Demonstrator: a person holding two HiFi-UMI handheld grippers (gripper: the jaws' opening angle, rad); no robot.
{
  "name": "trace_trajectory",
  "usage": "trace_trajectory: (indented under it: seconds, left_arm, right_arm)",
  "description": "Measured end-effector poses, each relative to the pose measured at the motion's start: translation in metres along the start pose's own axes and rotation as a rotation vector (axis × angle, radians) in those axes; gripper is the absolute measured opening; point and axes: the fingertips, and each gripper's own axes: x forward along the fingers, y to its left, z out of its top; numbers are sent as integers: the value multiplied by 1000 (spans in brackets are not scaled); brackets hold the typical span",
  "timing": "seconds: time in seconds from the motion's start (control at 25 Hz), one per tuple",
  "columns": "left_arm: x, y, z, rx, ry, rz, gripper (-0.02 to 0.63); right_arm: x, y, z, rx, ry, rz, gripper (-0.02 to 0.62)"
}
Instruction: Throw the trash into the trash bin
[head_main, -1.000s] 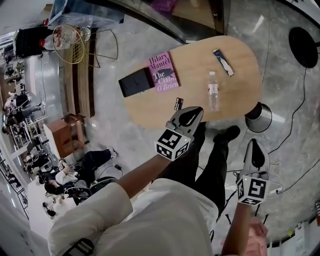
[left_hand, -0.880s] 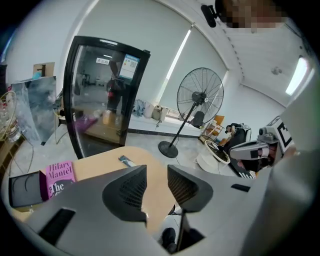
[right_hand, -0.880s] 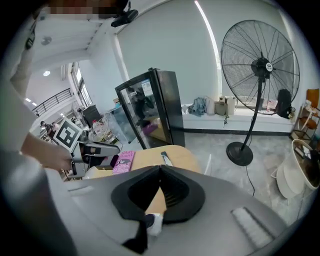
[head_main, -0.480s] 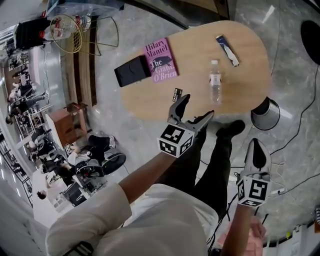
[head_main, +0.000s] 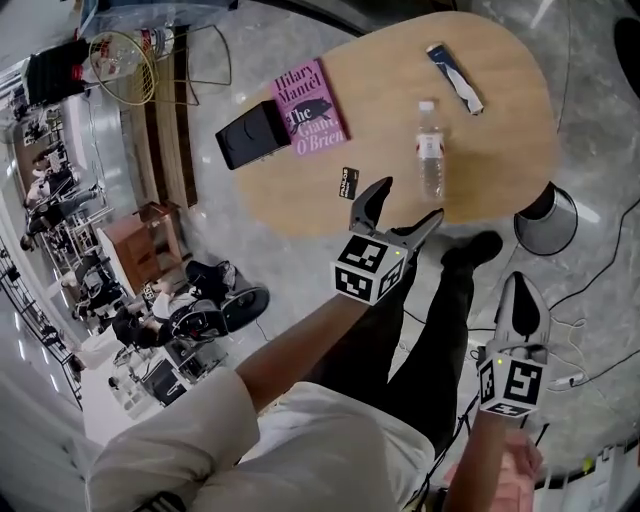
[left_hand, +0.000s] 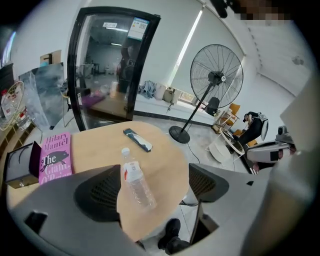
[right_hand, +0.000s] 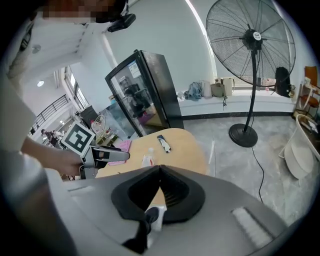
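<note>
2 grippers. R gripper (head_main: 521, 298): jaws closed, nothing in them, low beside person's leg. L gripper (head_main: 408, 203): jaws opening, nothing gripped, above near table edge.

Table (head_main: 500, 140), 5 items:
- 1 small black card (head_main: 348, 182), nearest L gripper
- 1 clear bottle (head_main: 428, 150), mid-table
- 1 pink book (head_main: 308, 105)
- 1 black box (head_main: 252, 135), just beside book
- 1 dark packet (head_main: 455, 78), far end

1 bin (head_main: 545, 218) on floor, just beside table edge, near bottle's side.
</note>
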Motion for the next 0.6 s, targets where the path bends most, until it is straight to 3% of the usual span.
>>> trace_trajectory:
  seconds: [0.6]
  left_arm:
    - [75, 18, -47, 85, 77, 75, 417]
  right_arm:
    - [51, -31, -58, 70, 14, -7, 11]
